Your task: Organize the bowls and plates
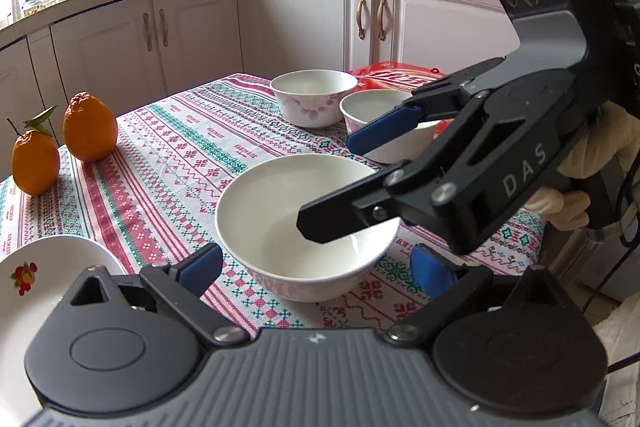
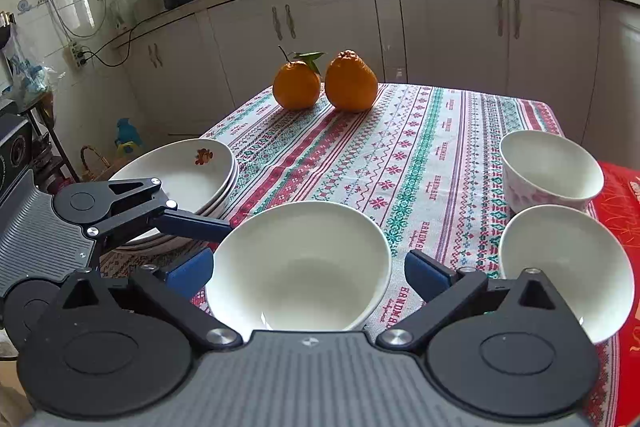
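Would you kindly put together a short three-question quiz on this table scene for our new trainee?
1. True or false: the nearest white bowl is clamped by the right gripper.
2. How many oranges stand on the patterned tablecloth?
3. Multiple choice: the stack of plates carries which mark? A) a blue rim B) a small red and orange motif C) nothing at all

Key
1. False: the jaws stand wide open on either side of the bowl, and the left gripper is open too.
2. Two, side by side, one with a leafy stem.
3. B
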Demonstrator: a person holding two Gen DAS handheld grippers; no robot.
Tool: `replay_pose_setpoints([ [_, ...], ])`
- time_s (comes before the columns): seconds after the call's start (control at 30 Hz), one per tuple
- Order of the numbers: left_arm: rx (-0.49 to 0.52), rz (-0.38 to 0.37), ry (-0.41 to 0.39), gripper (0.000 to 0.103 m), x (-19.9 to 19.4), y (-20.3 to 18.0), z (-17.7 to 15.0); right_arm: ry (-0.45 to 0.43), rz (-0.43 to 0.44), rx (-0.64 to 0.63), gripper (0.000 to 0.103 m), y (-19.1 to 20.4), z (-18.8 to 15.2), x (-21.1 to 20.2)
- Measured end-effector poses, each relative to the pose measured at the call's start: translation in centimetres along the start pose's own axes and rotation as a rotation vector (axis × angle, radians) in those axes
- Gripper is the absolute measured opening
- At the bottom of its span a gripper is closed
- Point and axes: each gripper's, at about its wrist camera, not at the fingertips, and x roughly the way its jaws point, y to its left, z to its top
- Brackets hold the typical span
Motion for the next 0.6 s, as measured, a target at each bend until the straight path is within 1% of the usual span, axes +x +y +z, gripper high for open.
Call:
replay_pose_setpoints([
  [0.1,0.0,-0.001,-0.014,0.1,-0.9,-0.2,0.2,-0.026,-0.028,-0.023,0.103,0.3,0.2,-1.4],
  [0.17,-0.007,-0.002,-0.019,0.1,-1.5,-0.3,0.4,-0.046,-0.065,-0.047,0.103,0.5,0.1,-2.4],
  [0.23,-0.031,-0.021,-0.012,0.1,-1.9,-0.3,0.7,-0.074,-0.114,-0.073,0.103,0.6,0.0,-3.8],
  [0.3,-0.055,-0.066,0.005,0.1,-2.0,-0.2,1.0,-0.097,-0.171,-0.1,0.103,0.5,-0.3,-5.2],
  [0.33,-0.064,-0.074,0.005,0.1,-2.0,-0.2,1.1,-0.108,-0.199,-0.108,0.103,0.4,-0.5,-5.8],
  [0.4,-0.063,-0.059,-0.001,0.1,-2.1,-0.5,1.4,-0.119,-0.252,-0.119,0.103,0.0,-1.0,-7.1],
  [0.5,-0.035,-0.038,-0.006,0.102,-1.9,-1.1,2.1,-0.121,-0.342,-0.141,0.103,-0.8,-2.0,-8.4],
  [0.53,-0.028,-0.037,-0.002,0.102,-1.7,-1.4,2.4,-0.119,-0.365,-0.148,0.103,-1.1,-2.3,-8.7],
  [0.6,-0.022,-0.058,0.01,0.102,-1.3,-1.7,3.0,-0.114,-0.407,-0.155,0.103,-1.7,-3.2,-9.3],
])
